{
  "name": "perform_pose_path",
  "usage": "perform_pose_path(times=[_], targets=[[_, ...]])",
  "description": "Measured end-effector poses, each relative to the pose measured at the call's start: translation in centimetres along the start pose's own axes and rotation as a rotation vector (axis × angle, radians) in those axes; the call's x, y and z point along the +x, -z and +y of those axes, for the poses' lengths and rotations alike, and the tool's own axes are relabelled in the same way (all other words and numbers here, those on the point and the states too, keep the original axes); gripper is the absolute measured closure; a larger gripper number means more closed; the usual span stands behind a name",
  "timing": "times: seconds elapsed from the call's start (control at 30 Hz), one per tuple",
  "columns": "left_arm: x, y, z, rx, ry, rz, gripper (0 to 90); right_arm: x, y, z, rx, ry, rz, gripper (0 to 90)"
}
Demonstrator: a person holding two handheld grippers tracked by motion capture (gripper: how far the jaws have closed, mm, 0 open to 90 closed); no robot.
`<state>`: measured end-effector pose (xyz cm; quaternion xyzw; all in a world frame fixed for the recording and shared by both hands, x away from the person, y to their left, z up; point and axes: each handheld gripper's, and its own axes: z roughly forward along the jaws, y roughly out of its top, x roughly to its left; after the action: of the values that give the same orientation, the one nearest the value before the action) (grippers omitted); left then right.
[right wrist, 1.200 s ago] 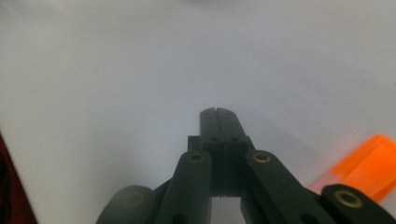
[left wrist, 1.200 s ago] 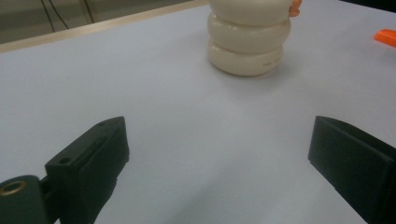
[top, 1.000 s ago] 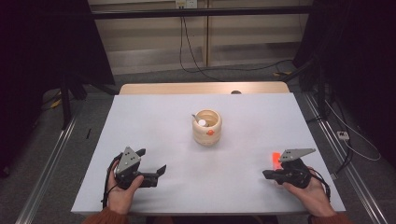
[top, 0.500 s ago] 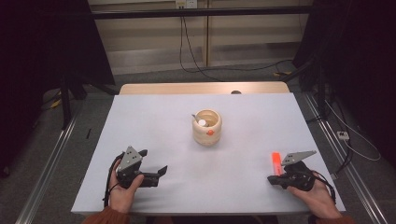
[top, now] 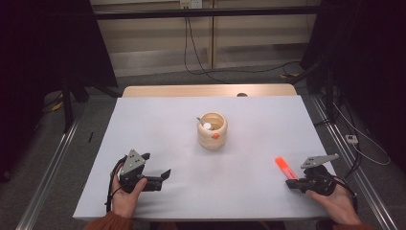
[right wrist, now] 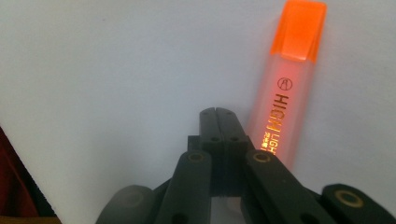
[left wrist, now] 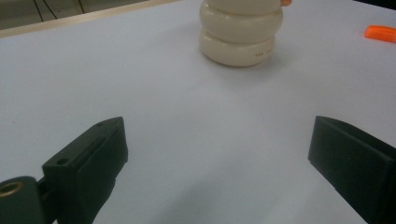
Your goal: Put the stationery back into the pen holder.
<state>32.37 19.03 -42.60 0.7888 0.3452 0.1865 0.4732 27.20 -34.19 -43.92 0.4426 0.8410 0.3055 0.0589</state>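
Highlighter [top: 284,167] lies flat on the worktop [top: 163,124] at about four o'clock from the cream pot [top: 212,130], just beside the right claw [top: 290,183], whose jaws are pressed together on nothing. Left claw [top: 165,174] gapes wide at seven o'clock, empty.

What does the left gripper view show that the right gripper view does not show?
Left gripper view: the cream ringed pot standing on the table, seen between the left gripper, whose jaws stand wide apart. Right gripper view: the right gripper with jaws shut together, and the print on the highlighter beside them. Both: the white table and the orange highlighter.
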Motion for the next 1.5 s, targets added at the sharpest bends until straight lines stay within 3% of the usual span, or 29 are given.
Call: perform_pose_path(times=[0.37, 0.77, 0.97, 1.13, 1.3, 1.5], targets=[[0.1, 0.1, 0.0, -0.001, 0.008, 0.0, 4.5, -0.8, 0.2, -0.3, -0.014, -0.019, 0.006, 90.0], [0.1, 0.1, 0.0, -0.007, 0.007, -0.002, 4.5, -1.4, 0.5, -0.6, -0.025, -0.039, -0.02, 90.0], [0.1, 0.1, 0.0, -0.001, 0.006, -0.003, 4.5, -1.3, 0.5, -0.6, -0.028, -0.026, -0.029, 90.0], [0.1, 0.1, 0.0, -0.004, 0.009, 0.0, 4.5, -0.7, 0.4, -0.3, -0.049, 0.008, -0.003, 89.8], [0.3, 0.2, 0.0, -0.004, 0.004, -0.007, 4.5, -0.2, 0.6, 0.1, -0.114, 0.046, 0.017, 82.3], [0.4, 0.3, 0.0, -0.013, 0.011, 0.007, 4.6, 0.2, 0.8, 0.3, -0.174, 0.076, 0.02, 63.8]])
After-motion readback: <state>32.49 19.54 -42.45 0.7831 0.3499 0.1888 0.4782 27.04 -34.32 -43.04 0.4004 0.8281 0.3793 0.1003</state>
